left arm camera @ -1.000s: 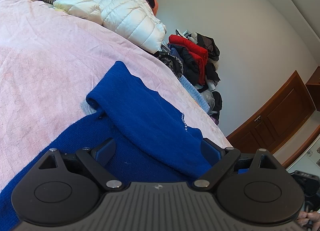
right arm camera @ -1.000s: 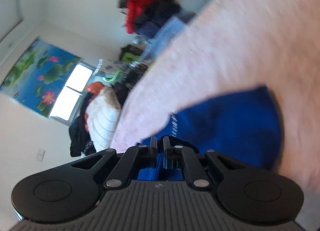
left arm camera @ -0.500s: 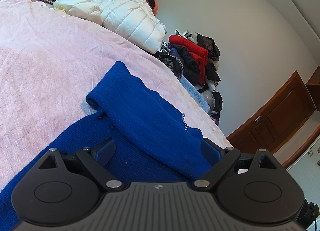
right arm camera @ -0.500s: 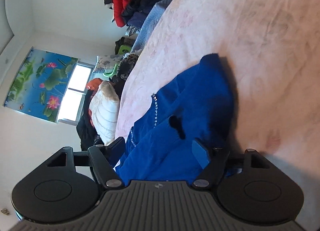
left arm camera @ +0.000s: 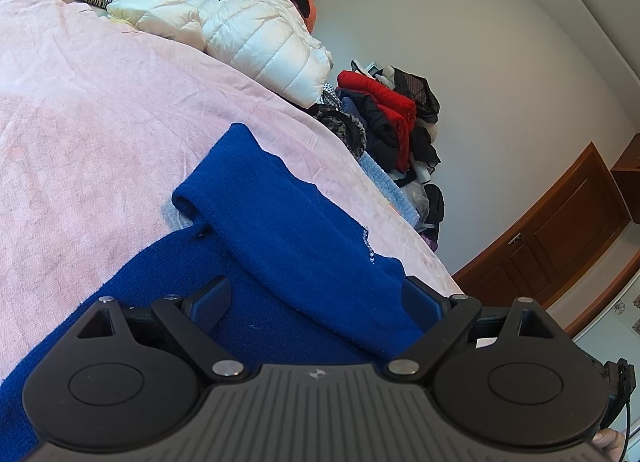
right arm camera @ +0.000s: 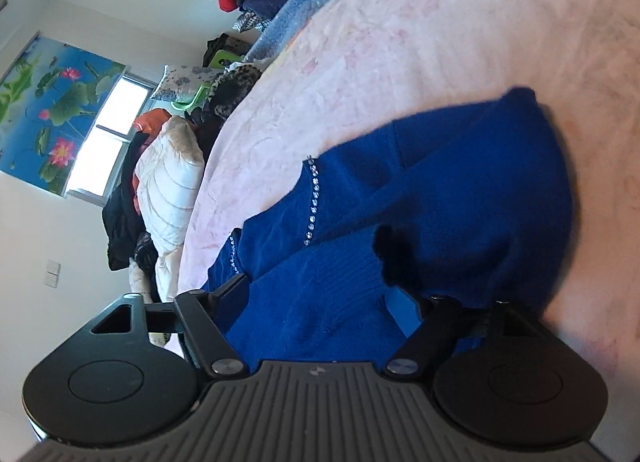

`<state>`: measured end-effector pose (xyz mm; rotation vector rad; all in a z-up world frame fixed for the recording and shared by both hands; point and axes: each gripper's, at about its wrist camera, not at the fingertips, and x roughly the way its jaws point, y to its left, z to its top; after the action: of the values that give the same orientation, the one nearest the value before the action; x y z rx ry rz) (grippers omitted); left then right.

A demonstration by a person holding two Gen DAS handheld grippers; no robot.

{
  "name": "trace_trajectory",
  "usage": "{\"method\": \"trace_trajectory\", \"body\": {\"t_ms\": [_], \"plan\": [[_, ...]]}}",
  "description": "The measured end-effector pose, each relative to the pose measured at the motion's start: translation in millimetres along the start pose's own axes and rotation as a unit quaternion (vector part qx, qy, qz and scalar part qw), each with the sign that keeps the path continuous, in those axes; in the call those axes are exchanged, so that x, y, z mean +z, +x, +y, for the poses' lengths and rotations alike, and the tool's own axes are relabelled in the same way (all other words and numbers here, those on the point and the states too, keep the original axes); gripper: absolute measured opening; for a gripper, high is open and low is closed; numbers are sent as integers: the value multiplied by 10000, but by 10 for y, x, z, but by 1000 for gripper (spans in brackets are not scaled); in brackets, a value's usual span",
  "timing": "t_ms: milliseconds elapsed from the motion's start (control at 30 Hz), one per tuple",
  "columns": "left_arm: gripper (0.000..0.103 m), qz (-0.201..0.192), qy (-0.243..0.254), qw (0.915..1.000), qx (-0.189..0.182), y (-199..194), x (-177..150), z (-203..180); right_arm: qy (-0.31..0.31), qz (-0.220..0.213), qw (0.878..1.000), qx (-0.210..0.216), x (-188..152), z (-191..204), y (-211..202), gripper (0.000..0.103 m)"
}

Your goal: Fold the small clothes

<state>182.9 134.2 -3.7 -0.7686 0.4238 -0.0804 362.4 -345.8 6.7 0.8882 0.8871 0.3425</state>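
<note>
A royal-blue knit sweater (left arm camera: 280, 230) lies on the pink bed sheet (left arm camera: 100, 122), with a sleeve folded across its body. My left gripper (left arm camera: 316, 286) hangs open just over the sweater's near part, its fingers spread wide and the knit showing between them. In the right wrist view the sweater (right arm camera: 440, 190) shows a line of rhinestones (right arm camera: 312, 198) along its edge. My right gripper (right arm camera: 320, 290) is open low over the blue knit. The fabric lies under and between its fingers, and the pads do not press on it.
A white puffer jacket (left arm camera: 256, 34) and dark clothes are heaped at the bed's far side. A pile with a red jacket (left arm camera: 384, 102) stands against the wall. A brown wooden door (left arm camera: 560, 230) is at the right. A window (right arm camera: 108, 130) and lotus picture (right arm camera: 44, 102) are on the wall.
My right gripper went from shut to open and sank closer to the sweater, and its view swung round. The left gripper and the sweater under it stayed as they were.
</note>
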Motion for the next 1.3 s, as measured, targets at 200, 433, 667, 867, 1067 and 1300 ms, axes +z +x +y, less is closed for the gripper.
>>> {"method": "trace_trajectory", "body": {"t_ms": [200, 433, 667, 867, 1067, 1300], "plan": [[93, -2, -2, 10000, -4, -3, -1, 0, -44, 175, 9998, 5, 21, 66, 148, 68], [93, 0, 1, 10000, 1, -4, -1, 4, 94, 73, 9998, 139, -29, 4, 234, 28], [93, 0, 3, 10000, -1, -4, -2, 3, -151, -324, 9994, 27, -35, 38, 160, 10], [93, -3, -6, 10000, -4, -6, -4, 6, -1053, -1367, 9830, 630, 85, 405, -564, 8], [93, 1, 5, 10000, 3, -3, 1, 5, -303, -821, 9940, -650, 29, -488, -454, 9], [93, 4, 17, 10000, 19, -9, 3, -1, -147, -1197, 9917, -436, -43, -584, -661, 9]]}}
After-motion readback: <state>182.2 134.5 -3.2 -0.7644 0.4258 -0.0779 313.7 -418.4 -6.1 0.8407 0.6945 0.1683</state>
